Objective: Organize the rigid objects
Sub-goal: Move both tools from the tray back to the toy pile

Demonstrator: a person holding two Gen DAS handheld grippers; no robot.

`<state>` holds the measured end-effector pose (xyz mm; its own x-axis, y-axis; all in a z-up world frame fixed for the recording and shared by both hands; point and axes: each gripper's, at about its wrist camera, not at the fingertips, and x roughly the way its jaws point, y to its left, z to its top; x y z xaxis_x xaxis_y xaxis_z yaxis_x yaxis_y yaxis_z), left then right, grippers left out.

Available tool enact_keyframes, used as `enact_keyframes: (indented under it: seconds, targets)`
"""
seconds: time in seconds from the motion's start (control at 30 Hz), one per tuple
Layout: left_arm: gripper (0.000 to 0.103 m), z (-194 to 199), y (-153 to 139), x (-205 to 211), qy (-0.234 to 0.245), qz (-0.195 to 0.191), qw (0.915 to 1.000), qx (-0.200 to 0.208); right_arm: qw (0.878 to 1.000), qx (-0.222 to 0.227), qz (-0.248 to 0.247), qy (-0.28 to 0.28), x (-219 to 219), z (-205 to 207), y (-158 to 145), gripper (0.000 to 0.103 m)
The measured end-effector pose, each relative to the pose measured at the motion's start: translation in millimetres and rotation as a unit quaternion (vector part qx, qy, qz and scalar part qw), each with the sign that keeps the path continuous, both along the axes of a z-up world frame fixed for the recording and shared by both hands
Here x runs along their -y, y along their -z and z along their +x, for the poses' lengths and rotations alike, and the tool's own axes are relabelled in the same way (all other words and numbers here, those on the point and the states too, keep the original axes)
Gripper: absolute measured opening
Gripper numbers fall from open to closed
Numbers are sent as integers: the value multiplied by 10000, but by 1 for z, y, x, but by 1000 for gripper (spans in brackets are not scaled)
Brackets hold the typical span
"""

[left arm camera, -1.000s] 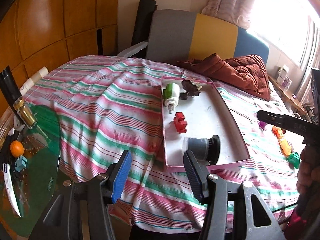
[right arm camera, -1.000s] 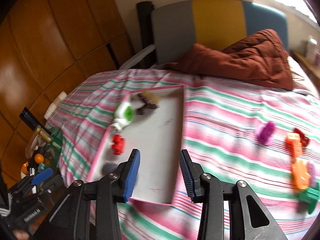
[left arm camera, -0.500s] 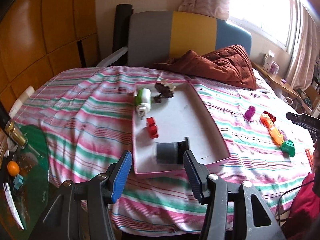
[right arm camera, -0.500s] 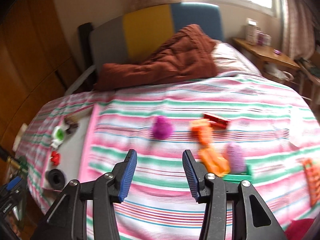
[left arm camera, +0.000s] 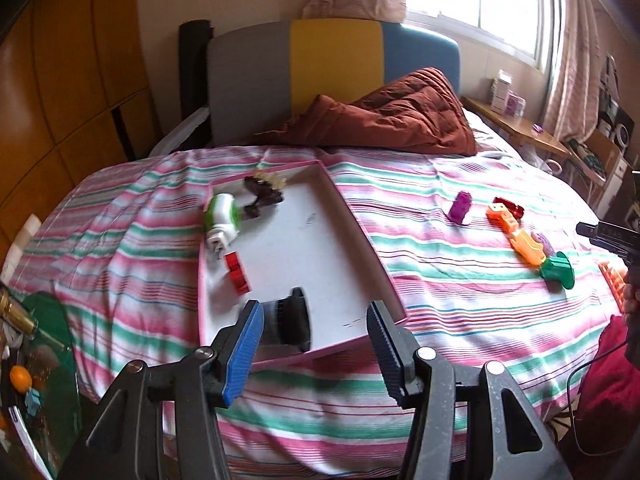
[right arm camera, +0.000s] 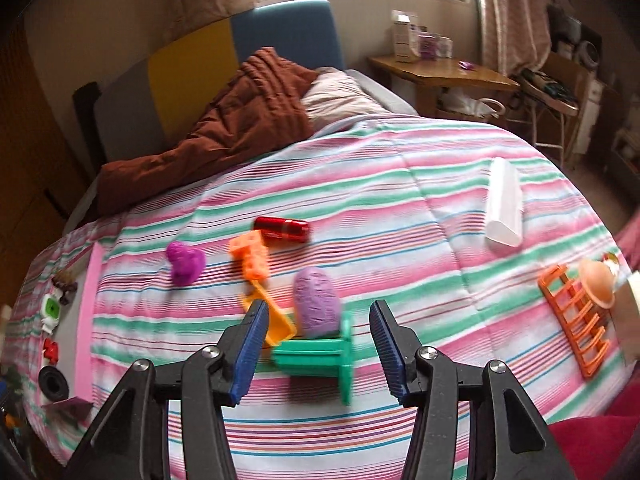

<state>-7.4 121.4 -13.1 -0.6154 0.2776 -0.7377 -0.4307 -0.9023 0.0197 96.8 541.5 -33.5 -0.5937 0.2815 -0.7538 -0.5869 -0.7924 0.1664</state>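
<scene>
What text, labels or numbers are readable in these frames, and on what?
None can be read.
White boxes on the wooden side table: print too small to read.
Right gripper, seen from the left wrist view: pale marking on its body, too blurred.
Toys and pink tray: no lettering visible.

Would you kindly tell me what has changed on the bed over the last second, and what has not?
The right gripper swung from the pink tray across to the loose toys; its jaws have been opening, still empty, now framing the green spool. The left gripper drew back slightly from the tray, open and empty. The tray's contents, such as the black lens, and the toys lie as before.
</scene>
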Motion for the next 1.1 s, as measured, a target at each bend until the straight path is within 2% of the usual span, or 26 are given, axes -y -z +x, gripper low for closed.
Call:
enact_keyframes:
  seconds: [0.2,0.33,0.67,1.1]
  targets:
    - [54,4,5,-29,280,-186,9994,29,9984,-108,-304,470,-29,21,17,53]
    - [54,3,12,-51,455,-260,9984,195,9952,-172,-650,707,-42,24,24,53]
    - [54,3,23,-91,845,-210,9947,545,9924,-270,-812,881,-47,29,21,56]
    - [54,4,34,-135,1101,-362,9911,649,9891,-403,-919,1073,-54,38,17,57]
